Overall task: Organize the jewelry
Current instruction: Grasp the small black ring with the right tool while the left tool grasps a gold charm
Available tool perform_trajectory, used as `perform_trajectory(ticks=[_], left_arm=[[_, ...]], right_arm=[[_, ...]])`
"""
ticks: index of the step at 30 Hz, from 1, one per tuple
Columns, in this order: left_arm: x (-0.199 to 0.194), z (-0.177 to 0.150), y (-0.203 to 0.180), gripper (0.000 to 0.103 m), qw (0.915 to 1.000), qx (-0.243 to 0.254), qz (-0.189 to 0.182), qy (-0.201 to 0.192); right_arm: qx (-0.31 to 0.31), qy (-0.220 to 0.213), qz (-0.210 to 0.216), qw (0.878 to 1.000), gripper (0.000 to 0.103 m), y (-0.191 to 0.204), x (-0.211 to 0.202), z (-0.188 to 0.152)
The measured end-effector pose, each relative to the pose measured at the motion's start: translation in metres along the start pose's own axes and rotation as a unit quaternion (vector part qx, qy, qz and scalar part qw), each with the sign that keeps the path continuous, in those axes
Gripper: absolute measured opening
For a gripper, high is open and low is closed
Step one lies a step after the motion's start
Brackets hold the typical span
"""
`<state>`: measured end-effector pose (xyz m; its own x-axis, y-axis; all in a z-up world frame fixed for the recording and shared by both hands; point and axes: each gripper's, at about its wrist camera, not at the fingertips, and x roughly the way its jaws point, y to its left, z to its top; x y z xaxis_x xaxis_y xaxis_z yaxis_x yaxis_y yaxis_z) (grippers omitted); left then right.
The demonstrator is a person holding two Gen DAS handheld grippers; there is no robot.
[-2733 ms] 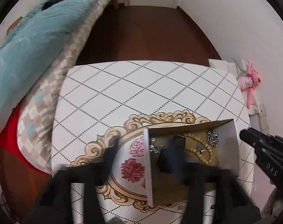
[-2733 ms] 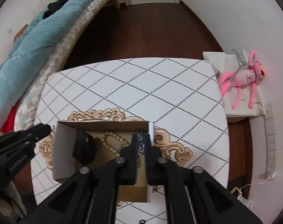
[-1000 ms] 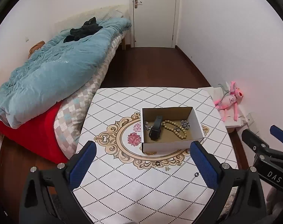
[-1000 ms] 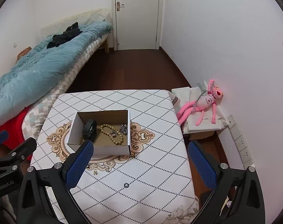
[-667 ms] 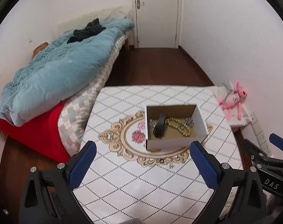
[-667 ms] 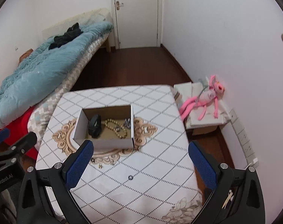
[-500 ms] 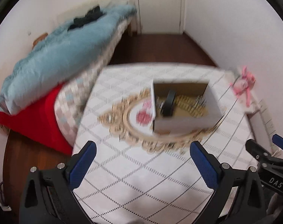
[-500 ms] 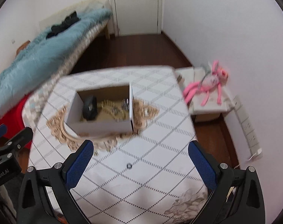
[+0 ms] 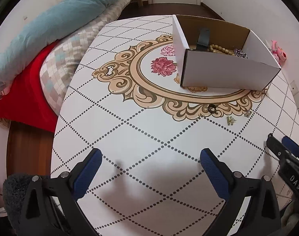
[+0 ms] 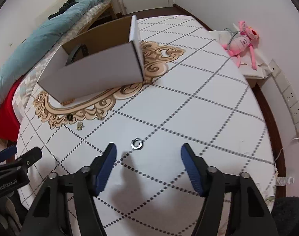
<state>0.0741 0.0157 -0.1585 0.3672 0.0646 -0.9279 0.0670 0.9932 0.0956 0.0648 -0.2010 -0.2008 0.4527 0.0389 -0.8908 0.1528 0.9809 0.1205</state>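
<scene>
The table (image 9: 141, 137), under a white cloth with dotted diamonds and a gold scrolled medallion, has its left edge running close along the bed (image 9: 57, 25) with its teal quilt, and its right edge rounding off toward a low white stand where a pink plush toy (image 10: 242, 39) lies against the wall; the near half of the cloth is bare and open. The left gripper (image 9: 149, 163) points steeply down over that bare stretch, its blue-padded jaws wide apart with nothing between them. The right gripper (image 10: 148, 157) hangs just to its right, also pitched steeply down; its jaws have just been closing yet remain apart, gripping nothing, and a small silver ring (image 10: 137, 143) lies on the cloth just beyond the gap between the fingertips, nearer the left pad. The white cardboard box (image 9: 224, 72) stands on the medallion farther back, holding a dark strap (image 9: 203, 37), a string of wooden beads (image 9: 220, 49) and a silver chain piece (image 9: 240, 53). Between box and grippers, on the medallion's near border, lie a dark ring (image 9: 212, 108), a small gold piece (image 9: 230, 120) and a small silver piece (image 9: 247, 113), all apart from one another. Nothing stands between the right gripper and the silver ring
</scene>
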Motion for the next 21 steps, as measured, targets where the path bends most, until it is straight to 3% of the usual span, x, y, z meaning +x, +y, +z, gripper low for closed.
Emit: perform_trajectory(ticks=[3,5,8,11,18,21], left_arm=[[0.001,0.003,-0.001,0.101,1.0,0.001,-0.002,-0.001],[0.002,0.004,-0.003,0.101,1.0,0.002,-0.006,-0.004],[0.004,0.007,-0.009,0.101,0.9999,0.004,-0.013,-0.002],[0.007,0.008,-0.019,0.101,0.9997,0.003,-0.026,0.002],[0.009,0.017,-0.054,0.101,0.9986,0.011,-0.051,-0.006],[0.013,0.021,-0.067,0.09,0.9984,0.019,-0.053,-0.007]], right_arm=[[-0.021,-0.007,-0.009,1.0,0.06,0.01,0.003,0.001],[-0.038,-0.016,-0.027,0.999,0.048,0.016,0.005,0.001],[-0.06,-0.026,-0.048,0.997,0.013,0.022,0.006,-0.001],[-0.062,-0.025,-0.051,0.996,0.013,0.021,0.006,0.001],[0.007,-0.024,-0.047,0.999,0.013,-0.013,0.001,0.007],[0.02,-0.025,-0.05,0.998,0.013,-0.025,0.0,0.009]])
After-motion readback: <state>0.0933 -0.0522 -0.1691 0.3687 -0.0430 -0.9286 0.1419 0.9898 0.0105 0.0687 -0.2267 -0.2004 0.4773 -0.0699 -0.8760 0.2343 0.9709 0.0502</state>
